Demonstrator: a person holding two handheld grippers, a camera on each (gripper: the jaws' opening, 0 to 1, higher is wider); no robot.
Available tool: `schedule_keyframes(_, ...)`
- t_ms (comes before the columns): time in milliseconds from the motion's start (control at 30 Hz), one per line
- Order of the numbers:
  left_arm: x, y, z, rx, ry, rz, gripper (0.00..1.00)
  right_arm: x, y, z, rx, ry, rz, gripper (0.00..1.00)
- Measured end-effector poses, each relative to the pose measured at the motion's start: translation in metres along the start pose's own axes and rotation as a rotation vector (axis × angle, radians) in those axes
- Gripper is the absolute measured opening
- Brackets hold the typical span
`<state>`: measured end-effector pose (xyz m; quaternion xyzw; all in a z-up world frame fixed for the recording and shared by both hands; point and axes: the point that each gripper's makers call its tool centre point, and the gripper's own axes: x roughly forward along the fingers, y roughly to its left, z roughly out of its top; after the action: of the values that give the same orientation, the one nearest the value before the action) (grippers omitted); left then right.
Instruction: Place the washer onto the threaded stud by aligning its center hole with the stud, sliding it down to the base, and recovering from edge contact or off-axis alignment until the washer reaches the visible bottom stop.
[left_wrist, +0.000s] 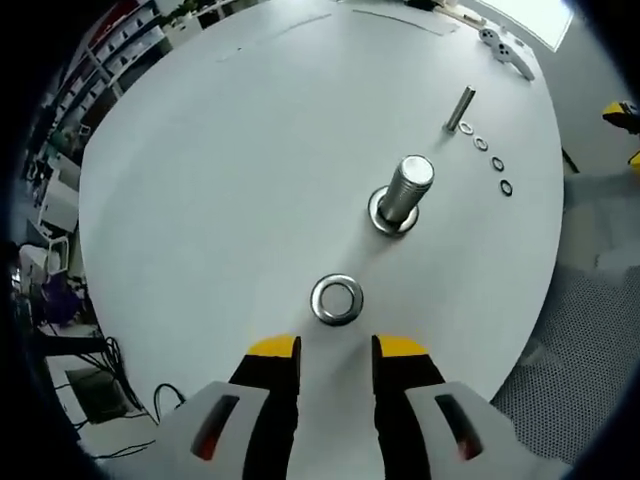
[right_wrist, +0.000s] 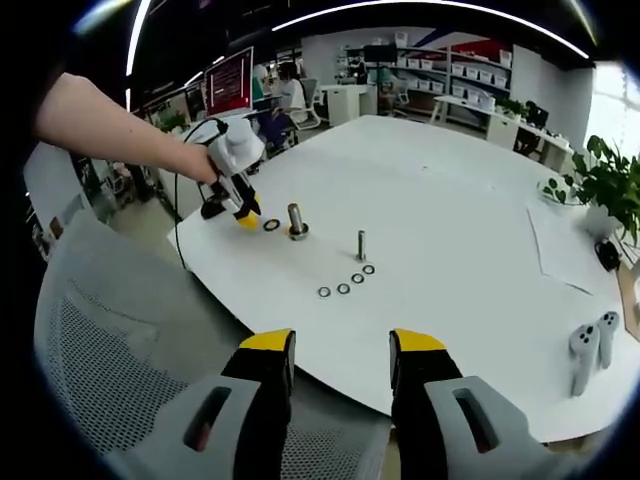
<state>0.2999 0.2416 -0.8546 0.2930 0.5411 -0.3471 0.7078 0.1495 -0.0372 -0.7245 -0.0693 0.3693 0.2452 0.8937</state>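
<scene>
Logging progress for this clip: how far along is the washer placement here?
Early stage. Done: nothing yet; the washer lies flat on the table, apart from the stud. In hand: the left hand-held gripper is open, just short of the washer. The right hand-held gripper is open and holds nothing. Left: grasp, align the hole, slide down to the stud's base.

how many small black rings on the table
4, in a row beside the thin stud: ring one, ring two, ring three, ring four. None appear hidden.
</scene>
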Motion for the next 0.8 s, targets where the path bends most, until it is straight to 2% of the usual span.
schedule_keyframes(200,0.003,-0.005,-0.006,-0.005,0.018,-0.016,0.27,0.000,0.000,0.000,0.000,0.003,0.004,0.40)
schedule_keyframes(500,0.012,-0.004,0.005,-0.055,0.002,-0.038,0.30,0.000,0.000,-0.002,0.003,0.008,0.000,0.40)
schedule_keyframes(600,0.014,-0.001,0.009,-0.022,-0.005,-0.017,0.29,0.001,-0.001,-0.002,0.006,0.009,-0.001,0.40)
schedule_keyframes(667,0.015,-0.001,0.013,-0.043,-0.010,-0.026,0.29,0.000,-0.001,-0.001,0.006,0.007,0.000,0.40)
schedule_keyframes(800,0.016,-0.001,0.017,-0.019,-0.006,-0.029,0.29,0.001,-0.001,-0.002,0.006,0.010,0.002,0.40)
